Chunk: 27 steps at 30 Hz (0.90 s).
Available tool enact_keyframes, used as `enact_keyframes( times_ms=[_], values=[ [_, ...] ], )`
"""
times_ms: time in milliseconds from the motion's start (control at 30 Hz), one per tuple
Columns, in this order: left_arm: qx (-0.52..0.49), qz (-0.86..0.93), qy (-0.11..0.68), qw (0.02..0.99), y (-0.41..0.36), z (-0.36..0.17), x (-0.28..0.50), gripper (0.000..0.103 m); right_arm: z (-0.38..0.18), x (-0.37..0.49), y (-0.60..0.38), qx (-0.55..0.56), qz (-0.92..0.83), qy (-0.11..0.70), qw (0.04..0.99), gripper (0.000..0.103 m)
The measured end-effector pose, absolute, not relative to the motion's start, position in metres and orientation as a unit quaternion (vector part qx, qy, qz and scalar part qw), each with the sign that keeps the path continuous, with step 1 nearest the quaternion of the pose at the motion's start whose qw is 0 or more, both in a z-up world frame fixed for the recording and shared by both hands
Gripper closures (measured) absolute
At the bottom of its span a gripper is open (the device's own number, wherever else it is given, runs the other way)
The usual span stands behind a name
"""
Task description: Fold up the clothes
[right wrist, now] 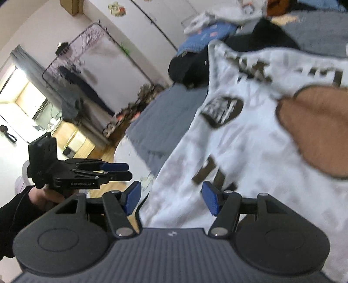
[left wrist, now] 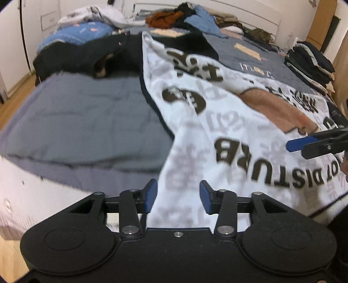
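A white garment (left wrist: 217,122) with dark lettering and a tan patch lies spread on the bed, its dark-trimmed edge running down the middle of the left wrist view. My left gripper (left wrist: 178,197) hovers over its near edge, jaws open, with cloth showing in the gap but not pinched. At the right edge of that view my right gripper (left wrist: 298,148) reaches in over the print. The right wrist view shows the same garment (right wrist: 250,141) under my right gripper (right wrist: 171,199), which is open. To its left a hand in a black sleeve holds the left gripper (right wrist: 127,172).
The grey bedcover (left wrist: 76,122) lies bare left of the garment. A black garment (left wrist: 87,58) sits behind it, with a blue quilt (left wrist: 76,34) and a heap of clothes (left wrist: 174,17) at the back. Folded dark clothes (left wrist: 311,63) are stacked far right. A clothes rack (right wrist: 87,54) stands by the wall.
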<state>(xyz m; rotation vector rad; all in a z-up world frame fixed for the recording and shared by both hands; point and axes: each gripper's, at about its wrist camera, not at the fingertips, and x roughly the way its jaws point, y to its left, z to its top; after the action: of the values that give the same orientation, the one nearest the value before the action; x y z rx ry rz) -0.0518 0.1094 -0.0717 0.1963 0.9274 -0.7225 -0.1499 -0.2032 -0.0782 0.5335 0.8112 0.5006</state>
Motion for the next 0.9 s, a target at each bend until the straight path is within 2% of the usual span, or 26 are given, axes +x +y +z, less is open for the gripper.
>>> enact_keyframes(
  times_ms=[200, 467, 733, 800, 833, 900],
  values=[
    [0.099, -0.339, 0.473, 0.807, 0.125, -0.104, -0.056, 0.058, -0.086, -0.155, -0.183, 0.238, 0.249, 0.412, 0.843, 0.042],
    [0.096, -0.325, 0.513, 0.789, 0.139, -0.135, -0.025, 0.058, -0.092, -0.15, -0.171, 0.234, 0.254, 0.426, 0.837, 0.042],
    [0.062, -0.331, 0.553, 0.763, 0.136, -0.163, -0.009, 0.059, -0.097, -0.143, -0.162, 0.222, 0.261, 0.436, 0.832, 0.042],
    [0.074, -0.332, 0.548, 0.764, 0.133, -0.164, -0.011, 0.068, -0.097, -0.142, -0.16, 0.22, 0.263, 0.437, 0.832, 0.042],
    [0.09, -0.335, 0.545, 0.764, 0.131, -0.162, -0.013, 0.085, -0.097, -0.141, -0.16, 0.22, 0.262, 0.438, 0.831, 0.042],
    [0.103, -0.348, 0.541, 0.759, 0.133, -0.154, -0.017, 0.089, -0.098, -0.139, -0.159, 0.22, 0.263, 0.439, 0.83, 0.042]
  ],
)
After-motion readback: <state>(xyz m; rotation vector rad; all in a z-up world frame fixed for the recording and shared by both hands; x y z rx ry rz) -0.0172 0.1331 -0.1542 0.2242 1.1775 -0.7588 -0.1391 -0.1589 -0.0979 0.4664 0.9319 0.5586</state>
